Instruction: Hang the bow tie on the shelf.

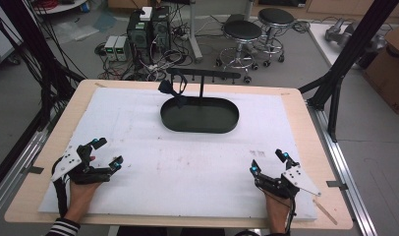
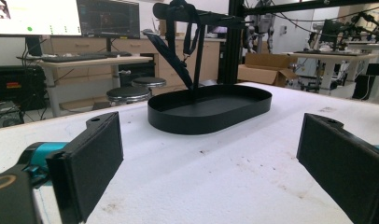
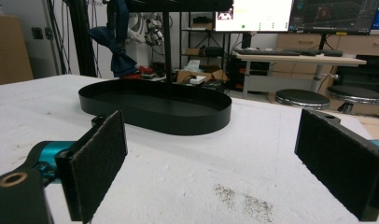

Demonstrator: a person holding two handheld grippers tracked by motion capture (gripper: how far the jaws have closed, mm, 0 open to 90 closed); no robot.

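- High view: left gripper point(image 1: 106, 152) and right gripper point(image 1: 269, 161) rest at the desk's point(image 1: 286, 98) near corners, jaws open, empty.
- Right gripper view: a blue bow tie point(image 3: 116, 49) hangs above the black tray point(image 3: 155, 114).

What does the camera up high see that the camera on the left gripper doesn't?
From the high view alone: both hands, the left gripper and right gripper, each with jaws open, the pale wooden table edge, and the grey floor with two black round stools.

From the left gripper view alone: computer monitors on a desk and a brown cardboard box.

Both share the black oval metal tray with its upright T-shaped stand, the dark blue bow tie hanging on it, and the white foam sheet.
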